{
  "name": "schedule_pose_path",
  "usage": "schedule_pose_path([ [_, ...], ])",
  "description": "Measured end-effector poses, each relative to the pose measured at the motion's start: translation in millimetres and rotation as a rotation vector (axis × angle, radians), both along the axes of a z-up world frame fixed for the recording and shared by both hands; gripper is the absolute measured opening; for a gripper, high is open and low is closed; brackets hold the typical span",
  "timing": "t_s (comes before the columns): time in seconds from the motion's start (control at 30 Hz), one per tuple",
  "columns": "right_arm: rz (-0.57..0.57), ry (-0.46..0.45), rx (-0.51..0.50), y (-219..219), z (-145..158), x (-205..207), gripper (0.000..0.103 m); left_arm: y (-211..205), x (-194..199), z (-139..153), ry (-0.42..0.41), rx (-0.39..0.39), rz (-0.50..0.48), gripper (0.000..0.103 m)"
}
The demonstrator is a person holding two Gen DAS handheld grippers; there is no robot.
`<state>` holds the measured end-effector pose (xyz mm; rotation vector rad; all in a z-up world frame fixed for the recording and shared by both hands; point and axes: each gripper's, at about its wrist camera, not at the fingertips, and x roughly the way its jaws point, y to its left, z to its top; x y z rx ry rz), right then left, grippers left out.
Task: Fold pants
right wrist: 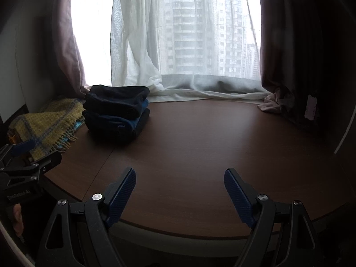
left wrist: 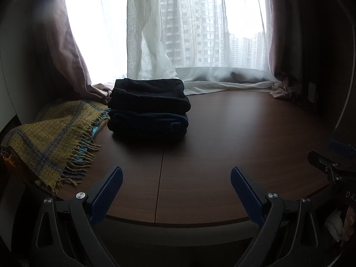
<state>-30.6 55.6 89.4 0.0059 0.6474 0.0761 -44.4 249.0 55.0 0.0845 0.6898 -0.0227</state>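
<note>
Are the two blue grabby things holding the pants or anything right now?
No. The left tool and right tool are open, holding nothing. The folded pants sit untouched.

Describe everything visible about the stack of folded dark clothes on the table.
The stack of folded clothes is two or three folded garments: black on top, dark navy with a blue layer showing at the right edge in the right wrist view. It looks like soft, thick fabric, neatly squared. It sits on the brown table at the far left, near the curtains, beside a yellow fringed blanket. No hand-held gripper touches it.

Black left gripper (left wrist: 176, 179), blue ribbed jaws
</note>
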Motion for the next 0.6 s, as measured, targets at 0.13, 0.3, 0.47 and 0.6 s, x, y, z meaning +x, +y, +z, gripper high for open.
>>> schedule_pose_path([
  [0.13,-0.004,0.047,0.000,-3,-10,5,0.082,-2,8,-12,0.042,0.000,0.005,0.099],
  [0.3,-0.006,0.081,-0.006,-5,-19,8,0.082,-6,13,-24,0.076,0.008,0.002,0.099],
  [0.47,-0.011,0.103,-0.011,-6,-24,13,0.082,-9,16,-27,0.084,0.019,0.004,0.099],
  [0.6,-0.016,0.109,-0.012,-7,-25,14,0.082,-10,18,-27,0.084,0.031,0.006,0.099],
])
